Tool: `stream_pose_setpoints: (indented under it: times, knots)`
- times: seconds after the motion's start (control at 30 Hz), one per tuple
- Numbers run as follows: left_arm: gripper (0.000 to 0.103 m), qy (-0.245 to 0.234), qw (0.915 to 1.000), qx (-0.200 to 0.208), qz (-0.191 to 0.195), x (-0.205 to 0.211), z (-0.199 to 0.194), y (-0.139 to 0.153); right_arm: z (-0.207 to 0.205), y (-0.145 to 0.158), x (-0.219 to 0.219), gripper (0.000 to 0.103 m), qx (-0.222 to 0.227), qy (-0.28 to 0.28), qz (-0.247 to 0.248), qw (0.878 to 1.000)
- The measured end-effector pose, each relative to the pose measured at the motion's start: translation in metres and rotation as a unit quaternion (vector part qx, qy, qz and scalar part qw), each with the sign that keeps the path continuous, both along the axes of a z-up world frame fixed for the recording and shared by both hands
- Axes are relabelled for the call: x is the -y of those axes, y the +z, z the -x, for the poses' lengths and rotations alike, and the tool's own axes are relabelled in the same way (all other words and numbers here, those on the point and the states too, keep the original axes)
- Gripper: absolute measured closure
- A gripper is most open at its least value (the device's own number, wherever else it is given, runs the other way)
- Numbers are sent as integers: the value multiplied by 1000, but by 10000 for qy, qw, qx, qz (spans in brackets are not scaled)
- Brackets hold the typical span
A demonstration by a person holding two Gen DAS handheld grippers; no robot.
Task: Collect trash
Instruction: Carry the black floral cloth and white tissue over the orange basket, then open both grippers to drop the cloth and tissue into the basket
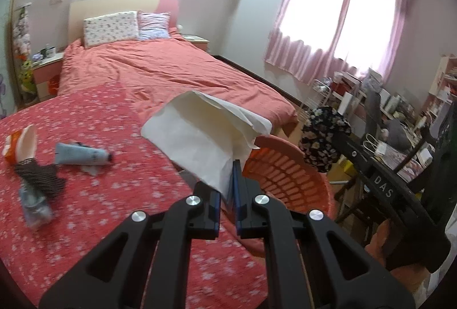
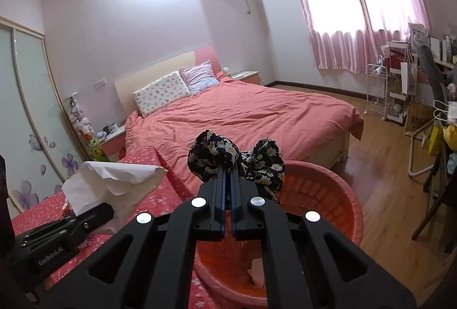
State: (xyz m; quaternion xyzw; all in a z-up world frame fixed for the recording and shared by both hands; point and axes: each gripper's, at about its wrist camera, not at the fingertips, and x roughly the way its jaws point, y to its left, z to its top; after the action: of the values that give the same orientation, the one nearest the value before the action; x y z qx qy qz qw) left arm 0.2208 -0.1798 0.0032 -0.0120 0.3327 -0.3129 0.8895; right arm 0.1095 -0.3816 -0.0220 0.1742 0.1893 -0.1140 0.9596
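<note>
The left gripper point(image 1: 232, 180) has its jaws clamped on a white paper bag point(image 1: 200, 134) beside the orange basket point(image 1: 288, 174); the right gripper point(image 2: 227, 180) has its jaws clamped on a floral cloth point(image 2: 237, 157) above the basket.

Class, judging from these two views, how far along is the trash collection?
Done: one pale scrap lies in the orange basket. In hand: left tool grips white paper, right tool grips floral cloth, both near the basket. Left: tube and wrappers on the bedspread.

"DAS" in white on black right gripper point(image 1: 382, 186) body. "GenRobot.AI" in white on black left gripper point(image 2: 51, 252) body. Brown bag print unreadable.
</note>
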Motion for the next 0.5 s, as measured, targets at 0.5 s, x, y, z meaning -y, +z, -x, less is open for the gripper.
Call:
stream_pose_setpoints:
  times: [0.5]
  knots:
    - [89, -439, 9985, -310, -91, 64, -17, -30, -8, -23, 46, 99, -109, -362, -479, 9981]
